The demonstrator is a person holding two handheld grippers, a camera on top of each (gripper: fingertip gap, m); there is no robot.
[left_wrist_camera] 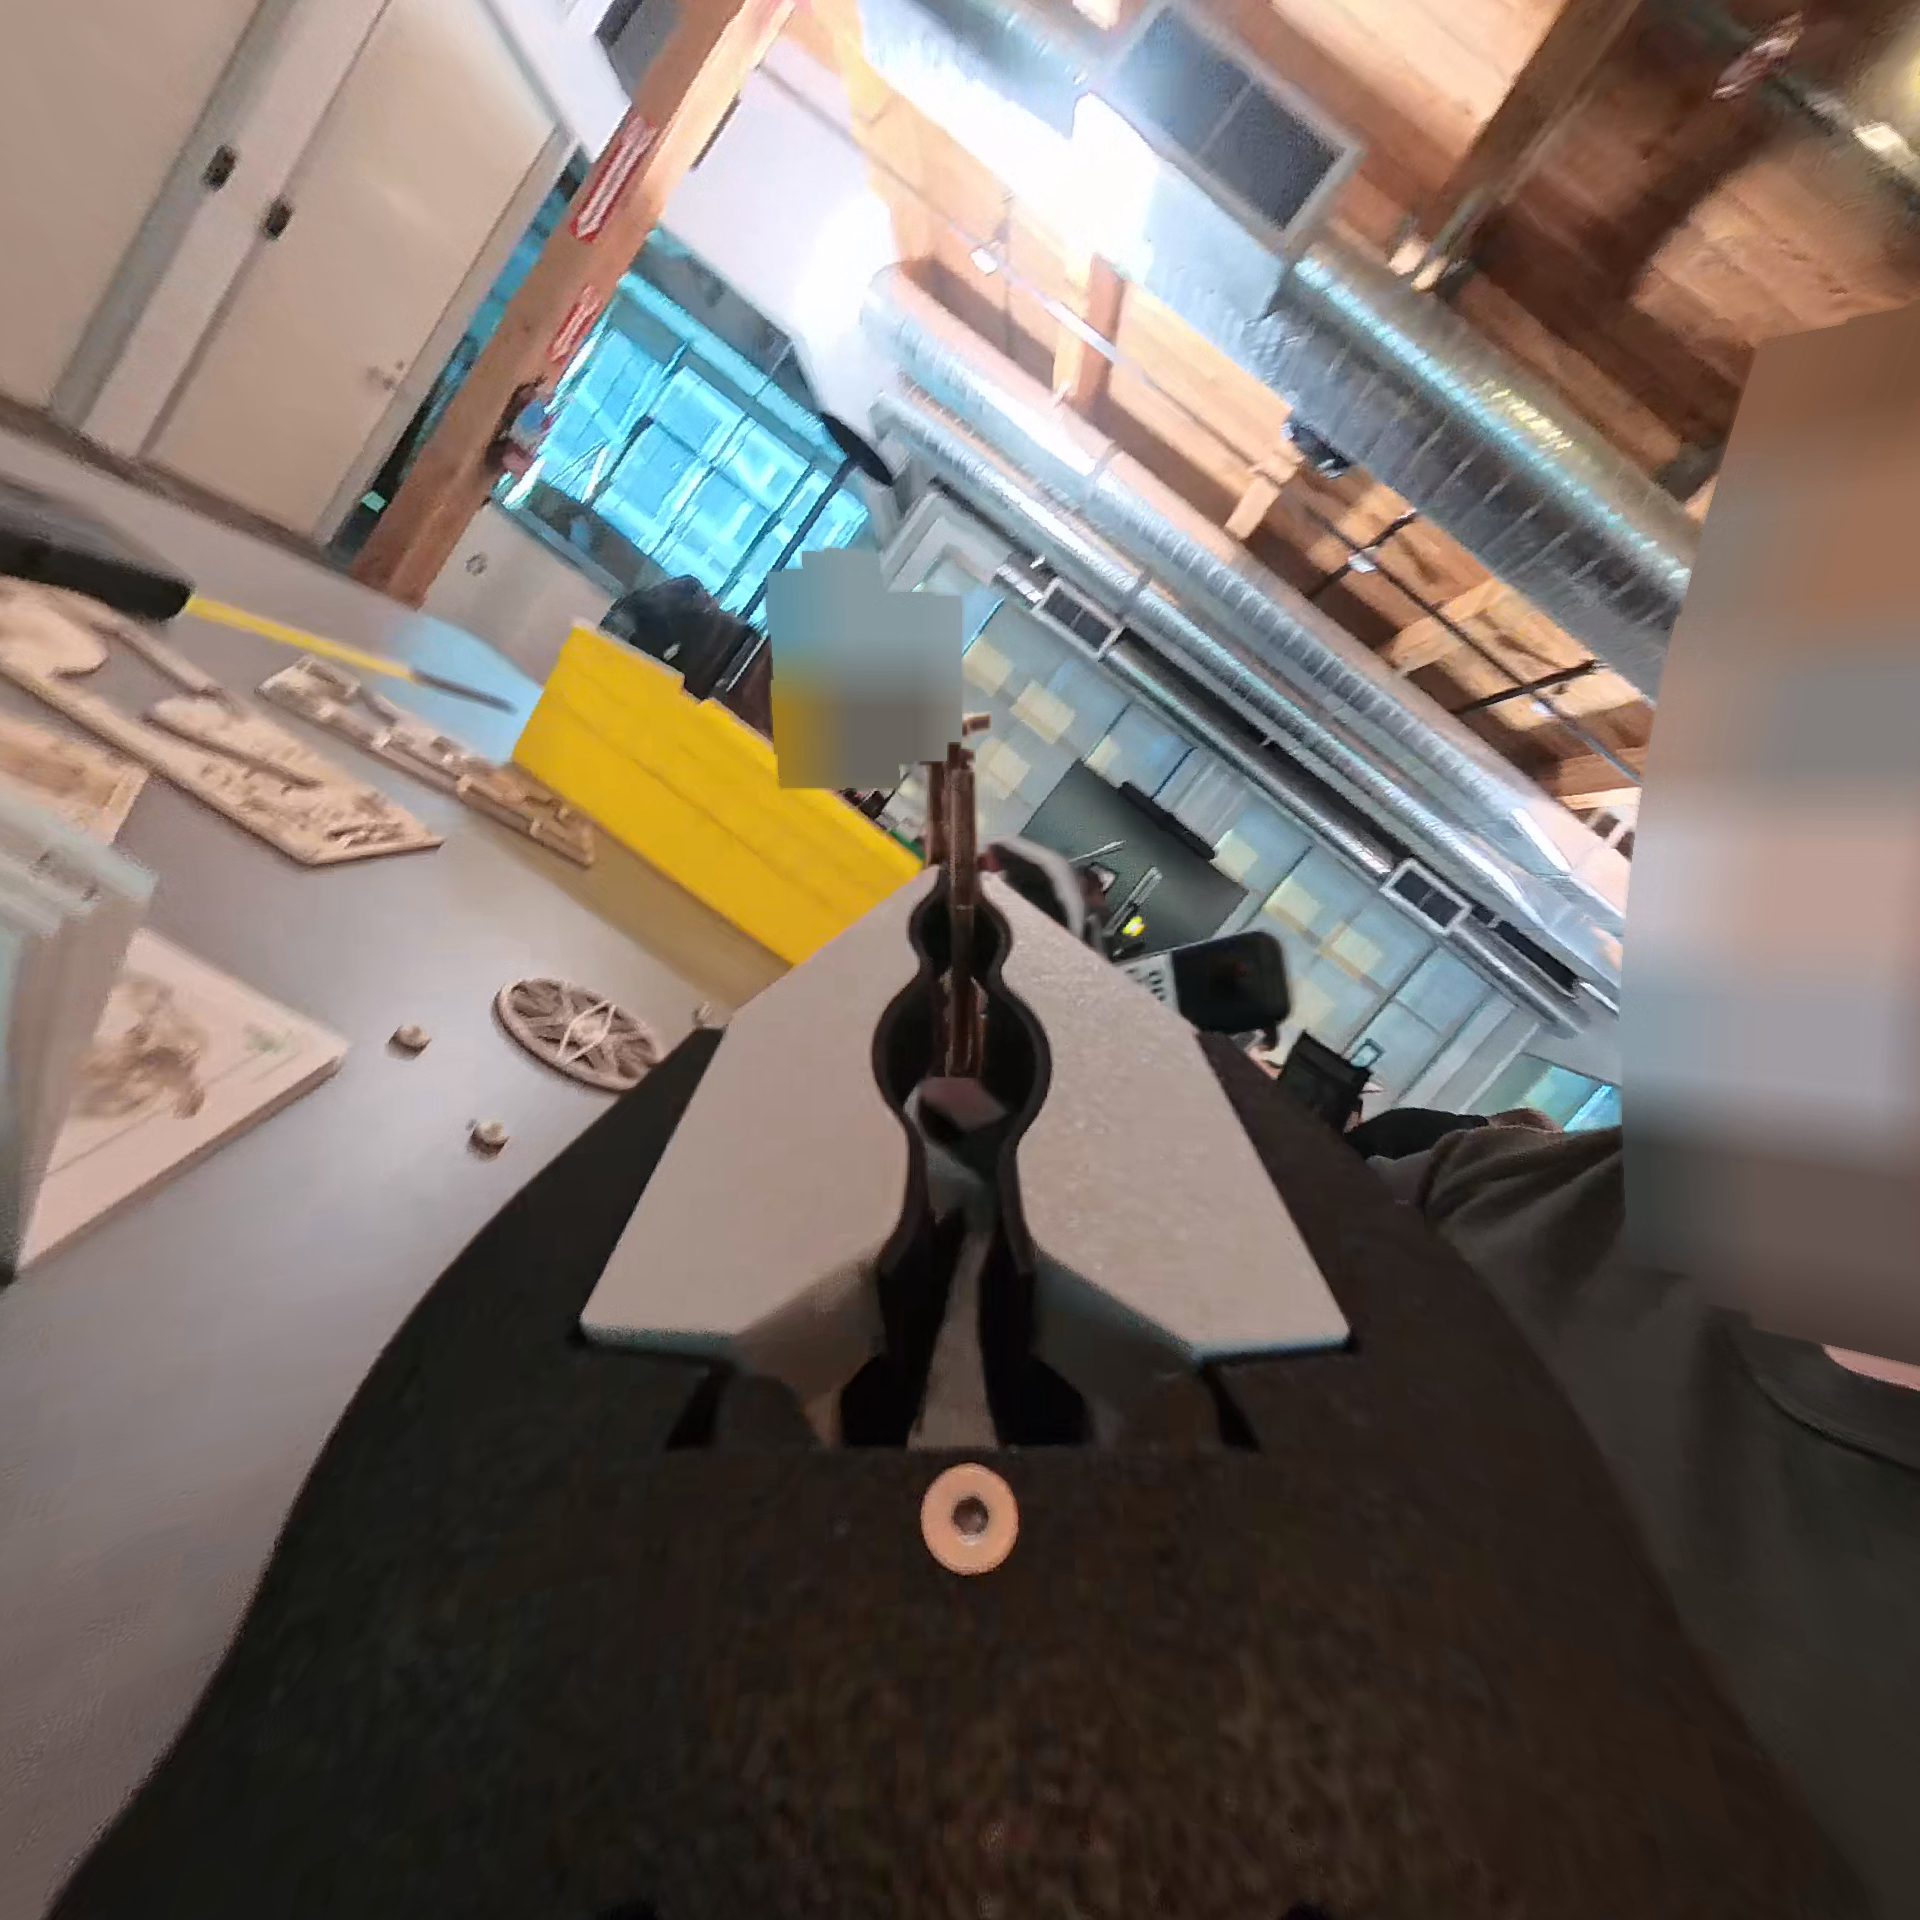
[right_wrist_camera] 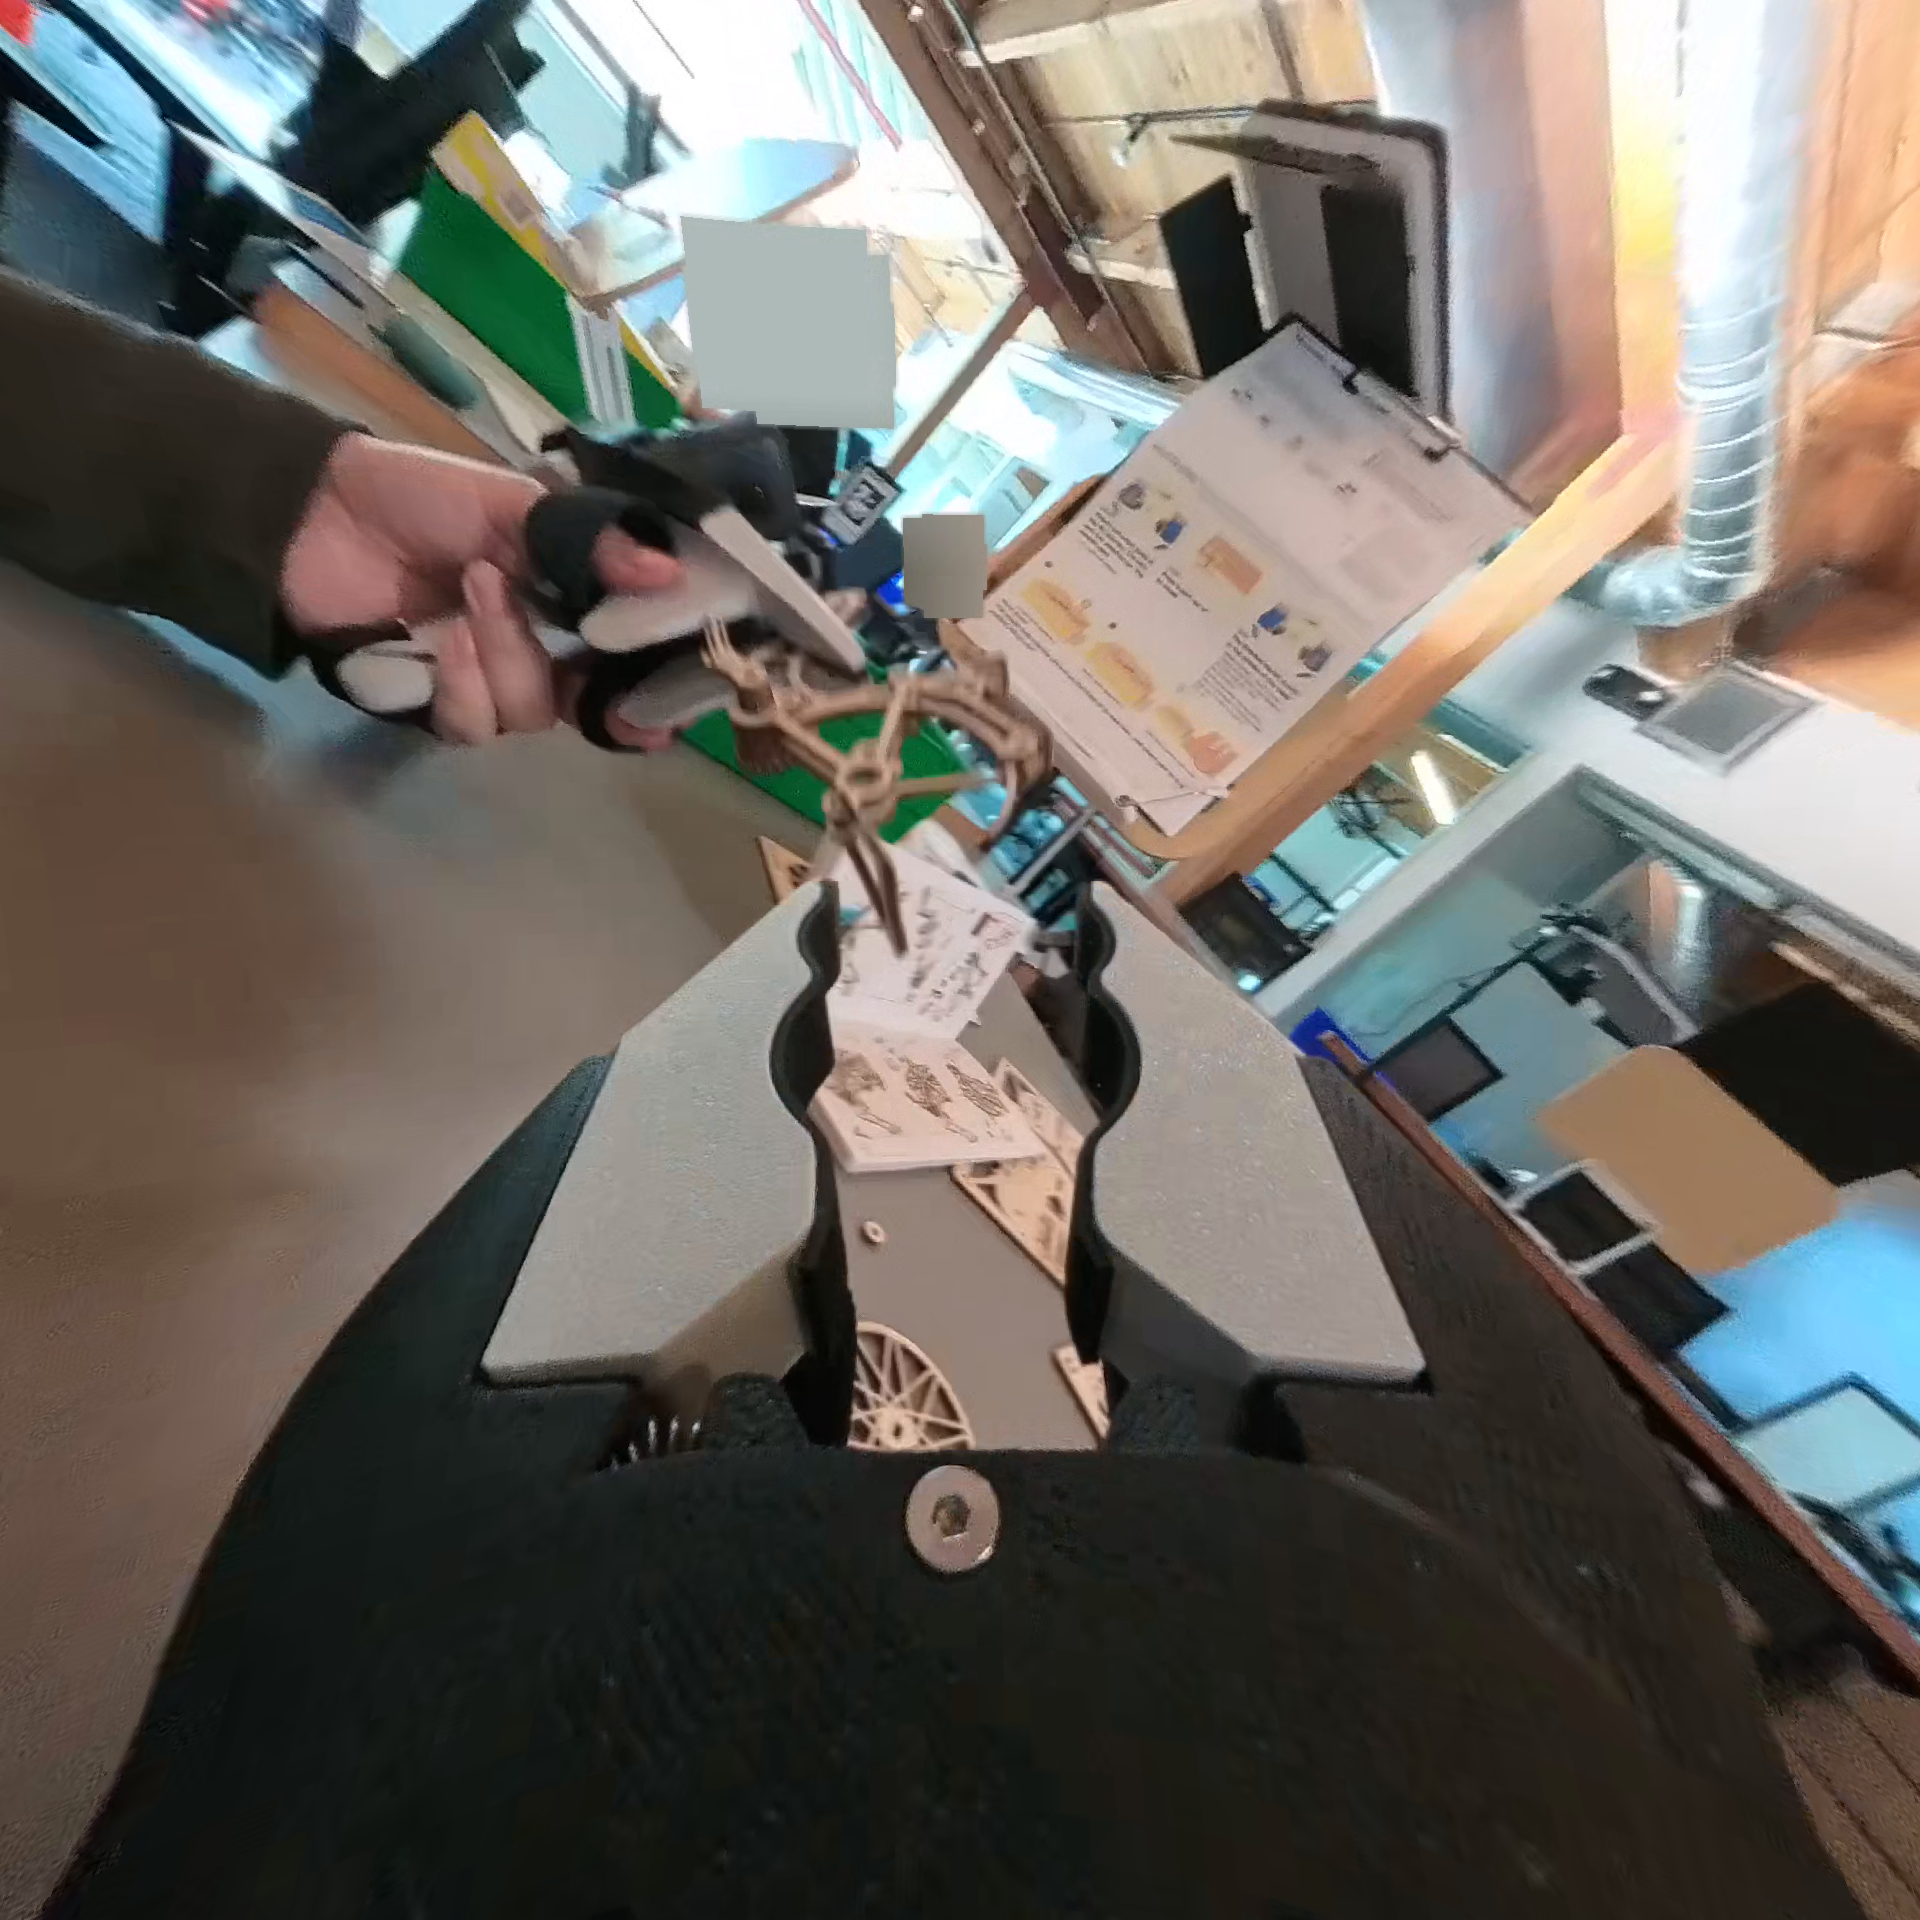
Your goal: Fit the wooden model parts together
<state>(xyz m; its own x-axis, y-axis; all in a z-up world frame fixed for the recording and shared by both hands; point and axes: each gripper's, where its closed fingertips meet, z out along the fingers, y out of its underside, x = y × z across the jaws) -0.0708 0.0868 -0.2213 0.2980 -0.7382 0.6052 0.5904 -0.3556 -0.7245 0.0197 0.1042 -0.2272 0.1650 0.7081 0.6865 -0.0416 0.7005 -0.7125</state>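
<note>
My left gripper (left_wrist_camera: 958, 896) is shut on a wooden model assembly (left_wrist_camera: 956, 821), seen edge-on as thin brown plates sticking up past the fingertips. In the right wrist view the same left gripper (right_wrist_camera: 842, 649) is held by a hand (right_wrist_camera: 436, 592) above the table, gripping the rim of the spoked wooden assembly (right_wrist_camera: 883, 727), whose thin legs hang down. My right gripper (right_wrist_camera: 956, 914) is open and empty, just below and in front of that assembly. A loose wooden spoked wheel (left_wrist_camera: 578, 1033) lies on the grey table (left_wrist_camera: 312, 1351); it also shows in the right wrist view (right_wrist_camera: 909, 1387).
Laser-cut wooden part sheets (left_wrist_camera: 260, 748) lie at the left of the table, with a printed sheet (left_wrist_camera: 177, 1060) and small wooden discs (left_wrist_camera: 486, 1135). A yellow bin (left_wrist_camera: 686, 790) stands behind. An instruction booklet (right_wrist_camera: 914, 1101) and a clipboard with instructions (right_wrist_camera: 1247, 582) are ahead. The left gripper's tips are roughly 10 centimetres from the right gripper's.
</note>
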